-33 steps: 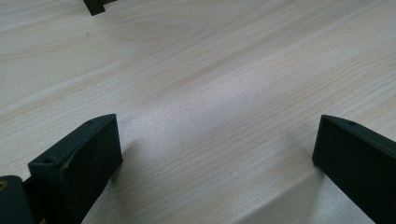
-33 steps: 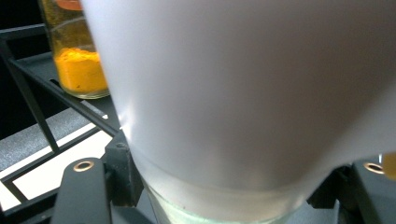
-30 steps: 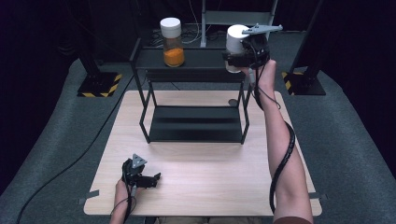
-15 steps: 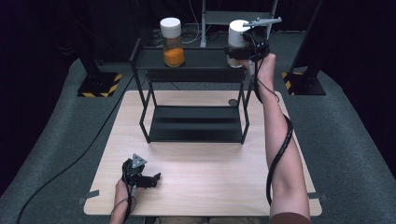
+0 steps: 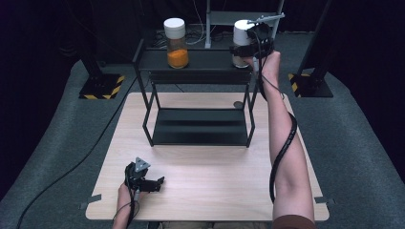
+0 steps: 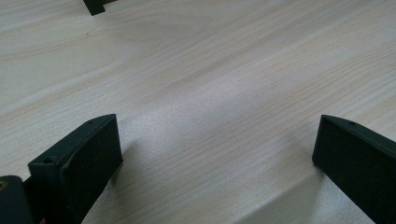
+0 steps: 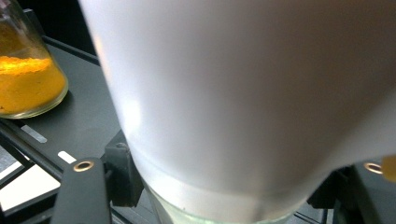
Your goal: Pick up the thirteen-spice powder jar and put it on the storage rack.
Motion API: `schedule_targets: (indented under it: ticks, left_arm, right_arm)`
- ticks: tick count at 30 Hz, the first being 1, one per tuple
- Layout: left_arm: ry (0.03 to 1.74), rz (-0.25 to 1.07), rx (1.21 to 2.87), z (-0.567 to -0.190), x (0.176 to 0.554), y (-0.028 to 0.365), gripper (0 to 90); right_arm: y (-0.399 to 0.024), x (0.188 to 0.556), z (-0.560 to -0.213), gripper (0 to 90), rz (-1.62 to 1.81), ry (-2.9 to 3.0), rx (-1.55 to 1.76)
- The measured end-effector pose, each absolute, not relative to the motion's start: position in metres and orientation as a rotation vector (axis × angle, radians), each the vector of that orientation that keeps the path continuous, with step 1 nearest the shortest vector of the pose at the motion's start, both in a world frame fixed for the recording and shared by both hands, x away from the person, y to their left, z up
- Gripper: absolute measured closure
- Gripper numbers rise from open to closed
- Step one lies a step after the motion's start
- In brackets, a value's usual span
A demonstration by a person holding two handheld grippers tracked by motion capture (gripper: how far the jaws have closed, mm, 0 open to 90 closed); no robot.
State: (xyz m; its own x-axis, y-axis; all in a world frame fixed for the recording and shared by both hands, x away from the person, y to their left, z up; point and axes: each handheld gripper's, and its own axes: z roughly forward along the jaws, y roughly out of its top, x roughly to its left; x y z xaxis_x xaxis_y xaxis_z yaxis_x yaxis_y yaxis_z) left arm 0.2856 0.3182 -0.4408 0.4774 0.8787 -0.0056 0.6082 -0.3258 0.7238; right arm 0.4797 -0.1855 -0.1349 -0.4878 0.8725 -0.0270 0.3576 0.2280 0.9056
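Right hand-held gripper (image 5: 246, 47) gripped a white-lidded jar (image 5: 242, 34) on the right end of the top shelf (image 5: 205, 59), where a careless pull could have tipped it; left hand-held gripper (image 5: 152, 183) rested wide open on the tabletop (image 5: 215, 181).

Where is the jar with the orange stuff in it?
In the high view, the glass jar of orange powder with a white lid stands on the left part of the black metal rack's top shelf, apart from the white-lidded jar at the right claw.
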Motion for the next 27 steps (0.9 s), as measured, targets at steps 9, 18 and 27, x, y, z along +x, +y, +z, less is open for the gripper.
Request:
schedule_targets:
  ticks: [9, 18, 27]
  left_arm:
    - [1.226, 0.518, 2.055, -0.4408, 0.2855, 0.3182, 0.7]
    - [1.225, 0.518, 2.055, -0.4408, 0.2856, 0.3183, 0.7]
    - [1.225, 0.518, 2.056, -0.4407, 0.2857, 0.3183, 0.7]
  right_arm:
    - [-0.1895, 0.4841, -0.1340, 30.1, 1.237, 1.985, 1.145]
    - [-0.1897, 0.4843, -0.1335, 29.9, 1.235, 1.989, 1.143]
    - [-0.1893, 0.4852, -0.1287, 23.1, 1.220, 2.004, 1.150]
